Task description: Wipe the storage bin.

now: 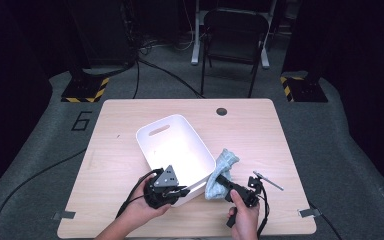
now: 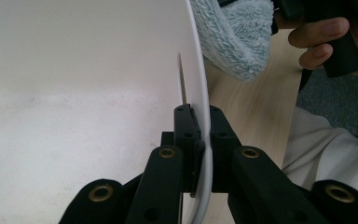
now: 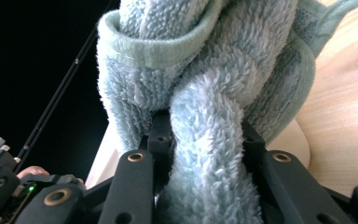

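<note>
Grey carpet is surrounding the pale wooden table (image 1: 130, 165), and beyond its far edge we are seeing a black chair (image 1: 235, 35) and two stands with yellow-and-black striped bases. We are holding a gripper in each hand at the near side of the table.

Our left gripper (image 1: 180, 191) is clamping the near wall of the white bin (image 1: 152, 145); in the left gripper view the jaws are sitting one on each side of the thin white rim (image 2: 204, 112), one inside the bin and one outside, pressed against it. Ahead of this gripper the bin's pale interior is stretching away, and off to its right the pale blue towel (image 2: 235, 39) is hanging just outside the bin wall.

Our right gripper (image 1: 219, 178) is gripping that towel (image 1: 222, 167). In the right gripper view a thick twisted fold of the fluffy cloth (image 3: 205, 135) is filling the gap between the two jaws, which are closing on it from both sides, while the rest of the towel is bunching up above them. From above, the towel is standing up from the jaws and touching the bin's right wall, just beside our left gripper.

To the right of the right gripper a thin metal rod (image 1: 268, 181) is lying on the table
</note>
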A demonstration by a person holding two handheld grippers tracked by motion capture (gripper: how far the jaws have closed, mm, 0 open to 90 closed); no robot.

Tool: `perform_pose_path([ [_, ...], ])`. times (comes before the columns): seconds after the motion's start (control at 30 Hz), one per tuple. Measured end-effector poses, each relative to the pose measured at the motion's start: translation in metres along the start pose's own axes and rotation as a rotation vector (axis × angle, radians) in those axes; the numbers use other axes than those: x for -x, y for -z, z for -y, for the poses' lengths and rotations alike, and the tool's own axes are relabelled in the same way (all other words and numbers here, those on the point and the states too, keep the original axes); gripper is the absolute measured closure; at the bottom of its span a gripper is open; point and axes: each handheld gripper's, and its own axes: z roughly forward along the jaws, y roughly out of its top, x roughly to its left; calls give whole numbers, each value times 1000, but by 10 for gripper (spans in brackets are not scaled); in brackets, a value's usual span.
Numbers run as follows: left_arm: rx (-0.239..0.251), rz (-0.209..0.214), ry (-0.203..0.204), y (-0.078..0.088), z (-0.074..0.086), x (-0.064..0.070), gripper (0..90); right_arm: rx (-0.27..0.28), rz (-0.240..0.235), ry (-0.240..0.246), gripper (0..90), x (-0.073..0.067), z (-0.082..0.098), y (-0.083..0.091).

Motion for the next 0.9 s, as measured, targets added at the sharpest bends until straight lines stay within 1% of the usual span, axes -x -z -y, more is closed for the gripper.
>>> perform_pose_path([
  [0.03,1,-1,3,0,0,0,856,-11,16,3,668,3,1,-1],
  [0.07,-1,-1,3,0,0,0,856,-11,16,3,668,3,1,-1],
  [0.13,-6,-4,2,0,0,0,856,-21,34,6,668,7,3,-3],
  [0.17,-7,-5,2,0,-1,0,855,-26,40,-3,668,10,4,-5],
  [0.2,-4,-6,4,0,0,1,855,-37,54,-15,668,12,5,-6],
  [0.23,-2,-8,5,0,0,1,854,-61,76,-15,669,19,8,-9],
  [0.27,-3,-11,4,0,-1,1,854,-61,76,-15,669,19,8,-9],
  [0.3,-6,-11,4,0,-1,2,854,-79,92,-13,669,23,9,-11],
  [0.33,-6,-12,4,0,-1,2,854,-94,92,-26,669,26,10,-12],
  [0.37,-10,-11,2,1,-1,2,853,-104,102,-33,669,29,11,-14],
  [0.4,-10,-12,4,1,-1,2,852,-116,117,-23,669,32,11,-14],
  [0.43,-11,-14,10,1,-1,2,851,-132,131,-42,668,34,12,-16],
  [0.53,-11,-16,21,1,-1,3,849,-137,134,-49,666,37,13,-17],
  [0.57,-11,-18,23,1,-2,4,849,-147,141,-53,665,37,12,-17],
  [0.63,-9,-22,27,0,-2,6,847,-146,137,-49,664,38,12,-17],
  [0.67,-5,-17,29,0,-2,6,845,-149,141,-57,663,38,11,-16],
  [0.7,1,-3,47,0,-2,6,835,-150,143,-57,663,38,10,-16],
  [0.73,1,-3,47,0,-2,6,823,-150,143,-57,663,38,10,-16],
  [0.77,8,14,58,0,-2,5,823,-146,137,-66,662,38,9,-15],
  [0.8,19,29,67,0,-2,4,808,-149,142,-77,662,38,9,-15],
  [0.83,21,42,77,0,-2,4,790,-144,146,-58,661,39,8,-14],
  [0.87,24,50,76,0,-2,3,766,-141,135,-66,661,39,7,-14],
  [0.9,27,56,75,0,-2,3,750,-148,142,-69,660,39,7,-14],
])
